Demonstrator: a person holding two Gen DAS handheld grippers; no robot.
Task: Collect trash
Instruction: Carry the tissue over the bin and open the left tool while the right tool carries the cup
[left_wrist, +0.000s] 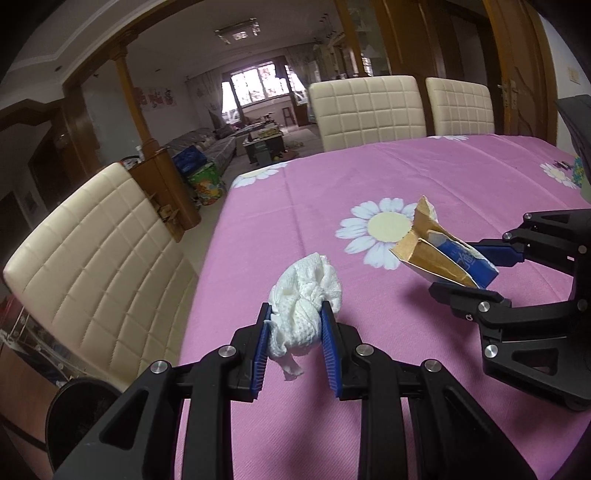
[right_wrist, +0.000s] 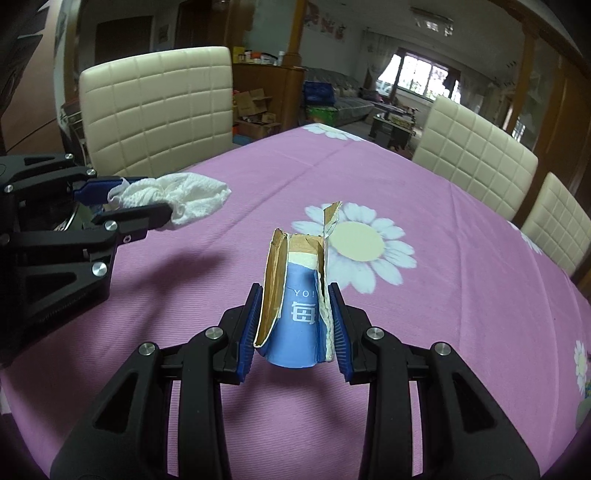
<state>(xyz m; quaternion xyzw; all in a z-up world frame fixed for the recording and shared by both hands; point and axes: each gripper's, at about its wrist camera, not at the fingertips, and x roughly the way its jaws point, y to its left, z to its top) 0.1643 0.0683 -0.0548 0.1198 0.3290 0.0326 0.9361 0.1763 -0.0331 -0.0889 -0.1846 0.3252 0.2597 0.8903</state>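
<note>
Gripping a crumpled white paper towel (left_wrist: 308, 306), the left gripper (left_wrist: 295, 332) had its two blue pads (left_wrist: 261, 354) pressed against the wad from either side, with a loose torn end hanging below them. Seen from the right wrist, the same towel (right_wrist: 173, 201) stuck out past the fingertips of the left gripper (right_wrist: 144, 201), clear of the table. The right gripper (right_wrist: 295, 325) was clamped on a torn blue-and-brown paper carton (right_wrist: 295, 302), its pads squeezing the flattened sides; the carton stood upright between them, white lettering on the blue face, ragged brown edges at the top. From the left wrist, the carton (left_wrist: 439, 251) appeared tilted in the right gripper (left_wrist: 469, 269) and lifted off the cloth. The two grippers were side by side, near each other but not touching. Beneath them lay a pink tablecloth (left_wrist: 369, 177) printed with white daisies (right_wrist: 358, 243). Cream padded chairs (left_wrist: 96, 251) stood around the table: one at the left edge and two at the far side in the left view. Beyond opened a living room with a sofa (left_wrist: 210, 144) and a bright window (left_wrist: 258, 86).
</note>
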